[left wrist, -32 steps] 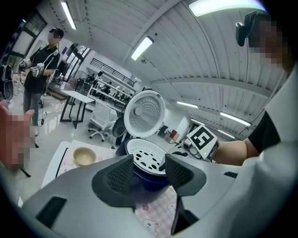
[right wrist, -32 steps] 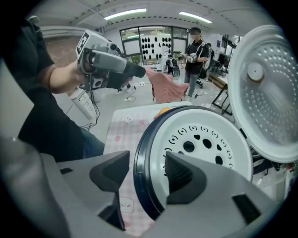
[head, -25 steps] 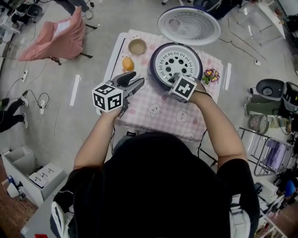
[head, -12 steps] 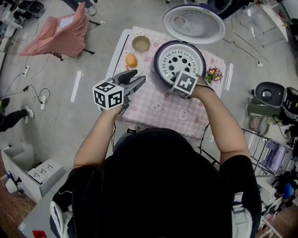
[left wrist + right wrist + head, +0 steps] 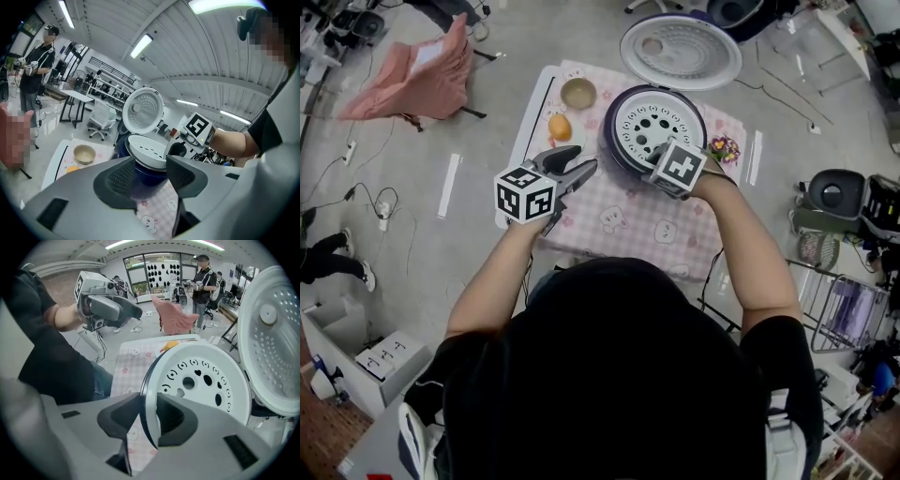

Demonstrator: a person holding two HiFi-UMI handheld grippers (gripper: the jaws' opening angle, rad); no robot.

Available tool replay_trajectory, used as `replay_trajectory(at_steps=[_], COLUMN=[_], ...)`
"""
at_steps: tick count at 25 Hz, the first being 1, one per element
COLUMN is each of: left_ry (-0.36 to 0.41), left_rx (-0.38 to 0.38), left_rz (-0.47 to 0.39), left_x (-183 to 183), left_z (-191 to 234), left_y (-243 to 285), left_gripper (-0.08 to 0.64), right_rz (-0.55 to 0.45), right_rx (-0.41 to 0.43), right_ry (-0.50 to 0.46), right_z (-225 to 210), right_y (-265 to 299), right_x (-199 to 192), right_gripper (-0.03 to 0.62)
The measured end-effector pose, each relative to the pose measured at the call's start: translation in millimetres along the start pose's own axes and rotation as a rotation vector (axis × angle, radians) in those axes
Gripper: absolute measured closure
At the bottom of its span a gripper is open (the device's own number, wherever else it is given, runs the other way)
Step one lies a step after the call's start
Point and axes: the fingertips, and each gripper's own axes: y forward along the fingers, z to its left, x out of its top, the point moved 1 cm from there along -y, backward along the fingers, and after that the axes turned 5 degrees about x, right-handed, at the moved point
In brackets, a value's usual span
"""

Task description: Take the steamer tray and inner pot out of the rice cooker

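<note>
Tongs of the right hand (image 5: 150, 420), whose jaws have just been closing to a narrow gap, pinch the near rim of the white perforated plastic steamer tray (image 5: 202, 380). The left tongs (image 5: 151, 169) stand wide and empty beside the dark blue round rice cooker (image 5: 613, 150) on the pink checked worktop (image 5: 647, 230).

Risk: a one-sided edge grip may let the tray pivot, slip from the pads or snag. A dark band at the outer pad may be the pot's rim, caught too.

Only the left gripper view shows the tray askew above the cooker. Only the right gripper view shows pad contact. Only the head view places the open white lid (image 5: 680, 52) beyond. The inner pot is hidden beneath the tray.
</note>
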Motion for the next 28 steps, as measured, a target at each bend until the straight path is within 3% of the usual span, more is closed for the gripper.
replay_trajectory(at_steps=[7, 13, 28], left_ry=[0.024, 0.04, 0.095], left_rx=[-0.03, -0.04, -0.089], left_rz=[0.005, 0.008, 0.004], left_x=[5, 8, 21], left_z=[-13, -12, -26], left_y=[0, -6, -28], left_gripper=[0.337, 0.337, 0.337], right_rz=[0.052, 0.013, -0.04], right_rx=[-0.118, -0.191, -0.288], right_ry=[0.017, -0.019, 0.012], right_z=[-8, -9, 16], right_y=[-15, -24, -45], right_x=[-17, -3, 2], right_gripper=[0.537, 0.552, 0.554])
